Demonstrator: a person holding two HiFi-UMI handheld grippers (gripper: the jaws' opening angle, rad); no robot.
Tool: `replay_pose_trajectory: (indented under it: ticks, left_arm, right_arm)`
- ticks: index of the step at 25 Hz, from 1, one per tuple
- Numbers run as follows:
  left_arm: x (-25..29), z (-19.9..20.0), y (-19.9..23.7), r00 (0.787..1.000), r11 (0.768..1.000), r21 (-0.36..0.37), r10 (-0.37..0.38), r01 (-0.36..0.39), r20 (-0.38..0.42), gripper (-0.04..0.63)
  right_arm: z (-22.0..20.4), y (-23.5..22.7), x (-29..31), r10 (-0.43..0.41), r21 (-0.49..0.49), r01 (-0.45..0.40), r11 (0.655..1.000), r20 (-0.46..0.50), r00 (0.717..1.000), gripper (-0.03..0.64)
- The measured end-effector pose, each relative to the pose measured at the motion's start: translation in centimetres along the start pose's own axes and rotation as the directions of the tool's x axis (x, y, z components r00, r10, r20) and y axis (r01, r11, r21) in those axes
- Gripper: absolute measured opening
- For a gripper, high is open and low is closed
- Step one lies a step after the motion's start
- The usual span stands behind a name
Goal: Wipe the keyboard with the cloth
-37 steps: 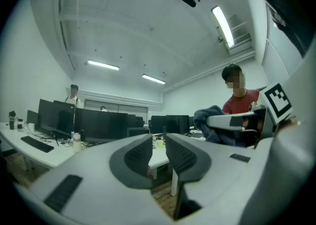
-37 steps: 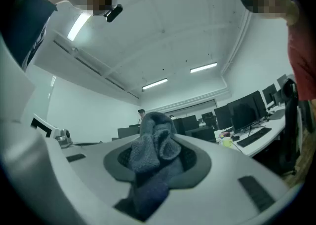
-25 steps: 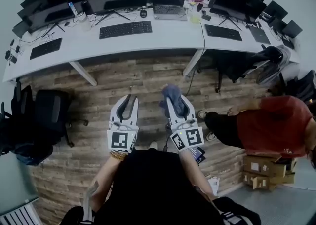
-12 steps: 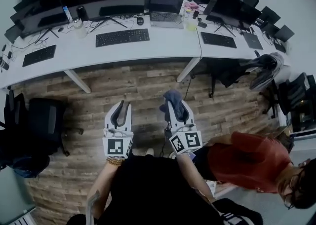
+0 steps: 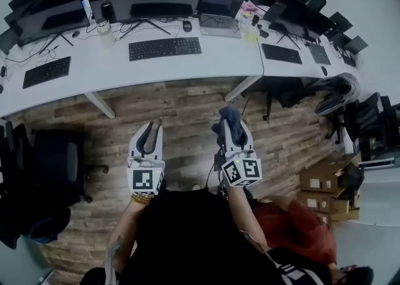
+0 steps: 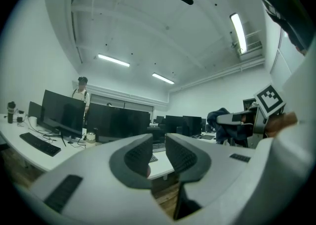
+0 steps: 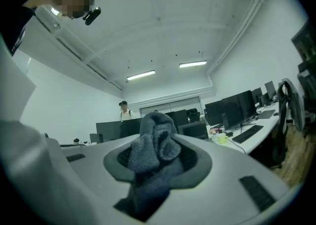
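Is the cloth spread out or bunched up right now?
Bunched up: the cloth is a crumpled wad pinched between the jaws of the right gripper, with its top poking out past them.

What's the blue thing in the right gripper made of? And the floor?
The cloth in the right gripper looks like soft terry or microfiber: fuzzy, nubby surface, floppy folds. The floor looks like matte wood planks, perhaps laminate: staggered boards with grain.

Blue cloth (image 7: 154,145) bunched; blk keyboard (image 5: 165,48) flat on desk (image 5: 212,60).
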State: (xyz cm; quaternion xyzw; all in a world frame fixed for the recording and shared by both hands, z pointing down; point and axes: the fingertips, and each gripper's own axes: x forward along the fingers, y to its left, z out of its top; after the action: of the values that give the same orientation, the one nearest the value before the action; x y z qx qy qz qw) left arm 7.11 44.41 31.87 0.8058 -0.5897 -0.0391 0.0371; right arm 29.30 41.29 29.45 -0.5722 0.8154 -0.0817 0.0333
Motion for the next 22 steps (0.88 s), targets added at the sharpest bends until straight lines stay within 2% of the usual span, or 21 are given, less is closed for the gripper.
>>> replay_pose_trajectory:
  ticks: [5,10,13,17,22]
  left_arm:
    - [2.6,-1.7,5.0,0.998,0.999,0.001,-0.036,0.036,-0.049,0.081]
    - [6.4,-1.9,6.4,0.996,0.997,-0.018,-0.076,0.075,-0.044,0.081]
    - [8.7,-2.1,6.7,0.996,0.997,0.007,-0.081,0.081,-0.045,0.081]
    - [11.4,-2.9,8.3,0.997,0.998,0.046,-0.034,0.037,-0.068,0.081]
    - [15.9,-4.1,12.5,0.99,0.989,0.12,0.097,-0.084,-0.107,0.081]
  right_arm:
    - [1.1,1.5,2.9,-0.078,0.01,0.078,0.997,0.029,0.997,0.124]
    - [2.0,1.0,5.2,-0.106,-0.015,0.107,0.994,0.032,0.994,0.124]
    - [1.9,-0.8,7.3,-0.112,-0.001,0.112,0.994,0.037,0.993,0.126]
    - [0.9,-3.7,12.0,-0.09,0.03,0.089,0.996,0.035,0.995,0.125]
    - [-0.9,-7.2,21.5,-0.017,0.088,0.014,0.996,0.034,0.999,0.124]
